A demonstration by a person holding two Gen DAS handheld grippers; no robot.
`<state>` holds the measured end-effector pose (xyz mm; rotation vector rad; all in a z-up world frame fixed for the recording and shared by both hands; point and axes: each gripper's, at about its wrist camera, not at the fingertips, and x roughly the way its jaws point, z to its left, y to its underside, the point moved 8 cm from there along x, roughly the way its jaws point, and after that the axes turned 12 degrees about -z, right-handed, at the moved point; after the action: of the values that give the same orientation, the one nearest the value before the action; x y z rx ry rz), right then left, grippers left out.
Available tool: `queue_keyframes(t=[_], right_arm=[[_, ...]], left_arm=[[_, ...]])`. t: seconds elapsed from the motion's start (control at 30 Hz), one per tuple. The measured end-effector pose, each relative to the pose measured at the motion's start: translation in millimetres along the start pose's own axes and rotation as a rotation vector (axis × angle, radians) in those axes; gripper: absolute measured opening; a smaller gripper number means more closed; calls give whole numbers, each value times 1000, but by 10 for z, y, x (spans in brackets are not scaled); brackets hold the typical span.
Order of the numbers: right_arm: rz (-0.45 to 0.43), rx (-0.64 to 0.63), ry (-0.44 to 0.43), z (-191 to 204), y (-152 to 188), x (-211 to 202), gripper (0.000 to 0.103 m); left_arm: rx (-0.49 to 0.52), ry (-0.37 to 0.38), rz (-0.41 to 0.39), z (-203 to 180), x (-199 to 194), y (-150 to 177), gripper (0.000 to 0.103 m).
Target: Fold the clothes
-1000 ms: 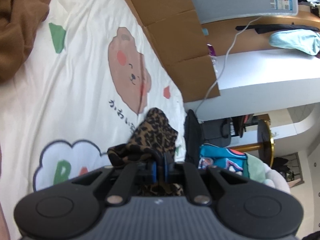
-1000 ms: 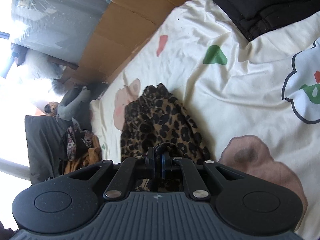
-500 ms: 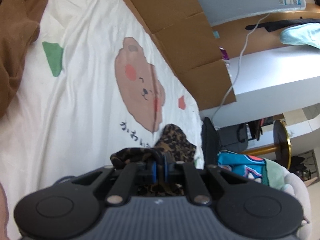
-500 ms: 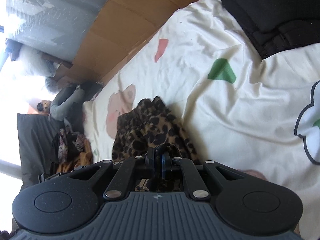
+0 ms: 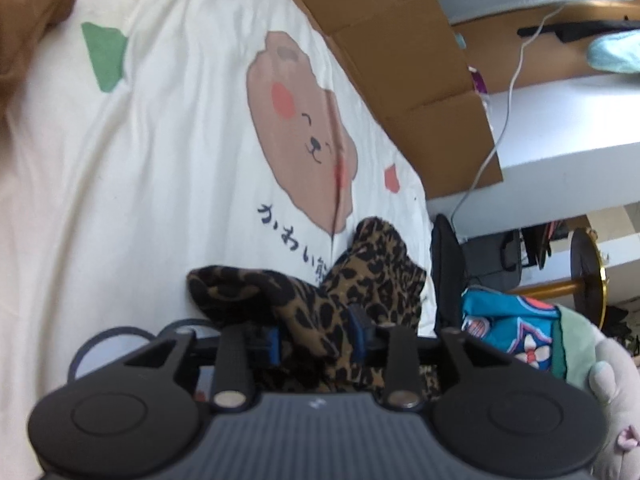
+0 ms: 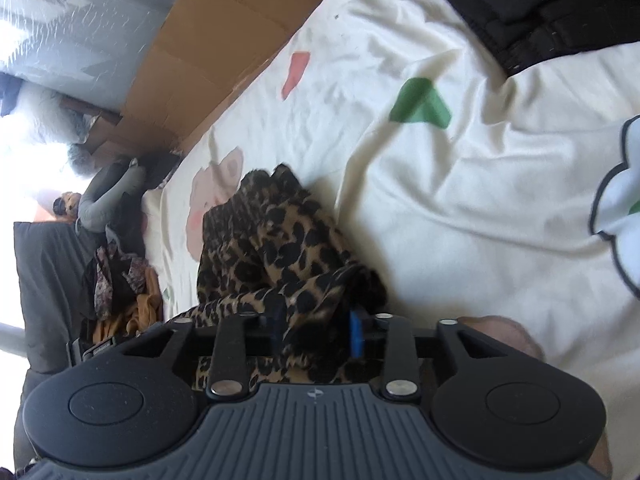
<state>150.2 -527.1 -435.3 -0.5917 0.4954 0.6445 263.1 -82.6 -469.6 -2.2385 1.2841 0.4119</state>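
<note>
A leopard-print garment (image 5: 372, 276) lies bunched on the cream cartoon-print bed sheet (image 5: 160, 160), close in front of my left gripper (image 5: 316, 336). That gripper is open, its blue pads spread apart with a fold of the fabric loose between them. In the right wrist view the same leopard garment (image 6: 272, 232) is heaped on the sheet (image 6: 460, 200) near the bed's far edge. My right gripper (image 6: 316, 328) is also open, and cloth sits between its separated pads.
A brown garment (image 5: 24, 12) lies at the sheet's upper left. A black garment (image 6: 540, 4) lies at the upper right. Flattened cardboard (image 5: 400, 60) lines the bed's far side. A teal patterned item (image 5: 512, 328) and a clothes pile (image 6: 120, 280) sit beyond the bed edge.
Both grippers were shut on the leopard garment and have now opened. The garment has come down onto the sheet in a heap.
</note>
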Motion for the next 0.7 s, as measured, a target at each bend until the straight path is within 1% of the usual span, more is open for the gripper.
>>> queue_keyframes(t=[0.13, 0.2, 0.23, 0.27, 0.3, 0.43, 0.53, 0.67, 0.7], right_arm=[[-12, -5, -24, 65, -43, 35, 35], [-23, -3, -26, 77, -103, 57, 36], [-27, -5, -24, 83, -133, 67, 40], [-31, -7, -22, 89, -162, 77, 48], [-39, -11, -20, 94, -191, 81, 49], [-73, -19, -14, 96, -303, 59, 49], [-103, -27, -11, 87, -373, 14, 49], [-126, -51, 5, 71, -417, -21, 49], [-128, -73, 20, 65, -420, -15, 49]], left_arm=[[-8, 50, -31, -89, 6, -101, 34], [10, 64, -36, -160, 26, -155, 35], [20, 70, -37, -193, 40, -180, 36], [26, 72, -41, -214, 60, -210, 37], [33, 73, -45, -232, 79, -239, 37], [40, 69, -71, -261, 132, -352, 37], [69, 75, -86, -319, 135, -411, 37], [121, 32, -99, -304, 113, -456, 37], [137, 10, -103, -279, 108, -467, 37]])
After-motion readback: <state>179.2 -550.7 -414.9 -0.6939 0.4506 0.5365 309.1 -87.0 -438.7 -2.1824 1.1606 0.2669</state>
